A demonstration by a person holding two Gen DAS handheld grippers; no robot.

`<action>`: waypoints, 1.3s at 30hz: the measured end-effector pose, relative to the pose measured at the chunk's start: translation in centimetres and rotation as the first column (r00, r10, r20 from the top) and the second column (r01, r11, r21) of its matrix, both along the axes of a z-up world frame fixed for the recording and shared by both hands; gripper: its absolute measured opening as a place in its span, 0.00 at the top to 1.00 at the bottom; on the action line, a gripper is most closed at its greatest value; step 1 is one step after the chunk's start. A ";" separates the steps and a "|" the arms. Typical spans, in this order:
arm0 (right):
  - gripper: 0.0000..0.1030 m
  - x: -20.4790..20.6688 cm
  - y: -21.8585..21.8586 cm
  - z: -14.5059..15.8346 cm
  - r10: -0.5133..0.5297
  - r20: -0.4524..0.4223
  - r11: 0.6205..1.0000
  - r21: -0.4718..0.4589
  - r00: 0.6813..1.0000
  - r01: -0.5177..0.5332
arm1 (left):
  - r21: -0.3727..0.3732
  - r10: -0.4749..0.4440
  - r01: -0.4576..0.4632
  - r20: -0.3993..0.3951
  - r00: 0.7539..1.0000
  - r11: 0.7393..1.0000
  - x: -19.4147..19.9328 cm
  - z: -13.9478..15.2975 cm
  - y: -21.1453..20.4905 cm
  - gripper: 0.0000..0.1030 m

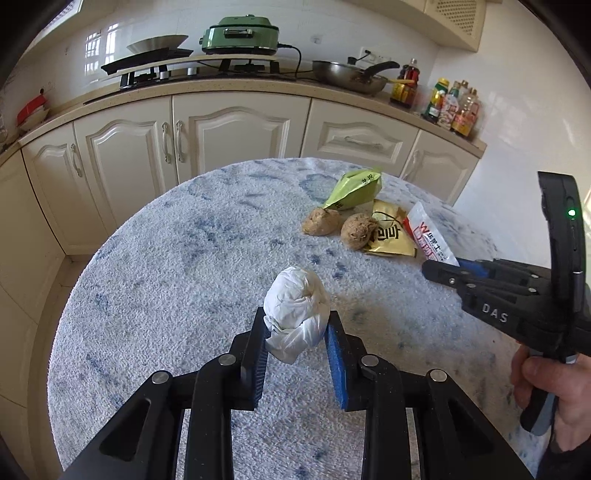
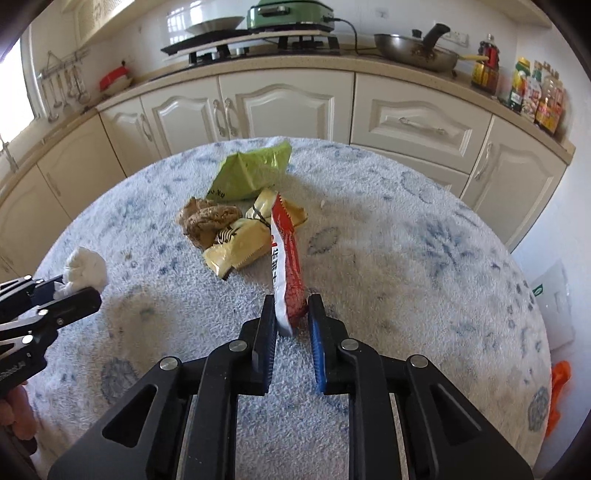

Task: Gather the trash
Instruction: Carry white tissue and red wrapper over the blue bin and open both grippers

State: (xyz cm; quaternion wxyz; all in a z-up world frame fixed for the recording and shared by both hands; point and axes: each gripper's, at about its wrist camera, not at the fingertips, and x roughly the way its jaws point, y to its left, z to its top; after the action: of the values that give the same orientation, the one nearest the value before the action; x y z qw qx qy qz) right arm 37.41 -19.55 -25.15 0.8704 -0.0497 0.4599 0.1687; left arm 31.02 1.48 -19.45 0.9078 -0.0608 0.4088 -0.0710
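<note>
The left gripper (image 1: 297, 325) has its two pads pressed against a crumpled white tissue wad (image 1: 297, 312), which sits on the fluffy blue-and-white table cover (image 1: 166, 266) near the middle of the left wrist view; the wad bulges up above the fingertips and nothing lies in its way. From it, at about two o'clock, is the rest of the rubbish in one tight cluster: two brown lumps (image 1: 321, 221), a gold wrapper (image 1: 389, 236) touching the nearer lump, and a green packet (image 1: 356, 188) behind them, toward twelve o'clock of the cluster. The right gripper (image 2: 291, 314) is closed on the near end of a red-and-white sachet (image 2: 286, 266), whose far end runs off toward twelve o'clock and lies over the gold wrapper (image 2: 240, 245), so the wrapper and the brown lumps (image 2: 207, 219) crowd its upper part. In the right wrist view the left gripper (image 2: 79, 291) comes in at nine o'clock with the tissue wad (image 2: 86, 266) between its tips, well apart from the cluster. In the left wrist view a hand (image 1: 554, 387) at four o'clock holds the right gripper (image 1: 439, 267). Beyond the table, toward twelve o'clock, cream cabinets (image 1: 229, 133) carry a counter with a green electric cooker (image 1: 240, 35), a pan (image 1: 349, 75) and sauce bottles (image 1: 452, 105) at one o'clock
</note>
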 end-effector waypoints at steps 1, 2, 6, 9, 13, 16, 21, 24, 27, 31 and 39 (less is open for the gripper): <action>0.72 0.2 0.0 -0.1 -0.002 0.002 1.000 0.001 1.000 0.002 | 0.000 0.001 -0.001 0.001 1.000 1.000 -0.1 0.1 -0.1 0.76; 0.68 0.4 0.1 -0.1 -0.002 0.008 1.000 0.005 1.000 0.002 | 0.000 0.001 -0.001 0.002 1.000 1.000 -0.1 0.2 -0.2 0.76; 0.84 1.1 0.4 -0.1 0.014 0.004 0.999 0.038 1.000 -0.014 | 0.001 0.002 -0.002 0.010 1.000 1.000 -0.3 0.6 -0.3 0.76; 0.86 0.5 0.3 0.1 0.012 0.011 0.999 0.053 1.000 -0.012 | -0.001 0.003 -0.003 0.020 1.000 1.000 -0.8 1.0 -0.3 0.76; 0.86 -1.4 -0.3 1.4 0.001 0.031 0.996 0.088 1.000 -0.003 | -0.009 -0.005 0.005 0.041 0.999 1.000 -2.0 1.8 -0.6 0.76; 0.86 -3.3 -1.3 2.9 -0.012 0.050 0.992 0.123 0.999 0.006 | -0.014 -0.018 0.019 0.063 0.998 1.000 -3.2 2.7 -1.4 0.76; 0.86 -7.3 -3.6 5.9 -0.056 0.107 0.985 0.171 0.993 0.037 | -0.026 -0.051 0.054 0.111 0.992 0.998 -5.9 4.5 -3.6 0.76; 0.86 -9.9 -5.7 7.9 -0.093 0.141 0.976 0.207 0.986 0.063 | -0.027 -0.081 0.086 0.145 0.986 0.996 -7.8 5.8 -5.5 0.76; 0.86 -12.4 -7.9 9.7 -0.132 0.176 0.971 0.221 0.976 0.092 | -0.025 -0.112 0.119 0.179 0.977 0.993 -9.7 7.1 -7.5 0.76; 0.86 -15.4 -11.2 11.8 -0.193 0.216 0.962 0.232 0.957 0.141 | -0.024 -0.162 0.172 0.224 0.961 0.985 -12.0 8.9 -10.2 0.76; 0.86 -21.2 -18.3 14.4 -0.330 0.270 0.934 0.232 0.905 0.271 | -0.030 -0.278 0.299 0.286 0.917 0.954 -15.7 11.5 -16.4 0.76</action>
State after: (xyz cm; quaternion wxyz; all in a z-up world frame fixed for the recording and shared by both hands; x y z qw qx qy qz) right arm 16.24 -37.84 -10.76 0.9471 0.0795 0.3041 0.0651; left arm 15.36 -14.89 -7.98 0.9329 -0.0224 0.2789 -0.2268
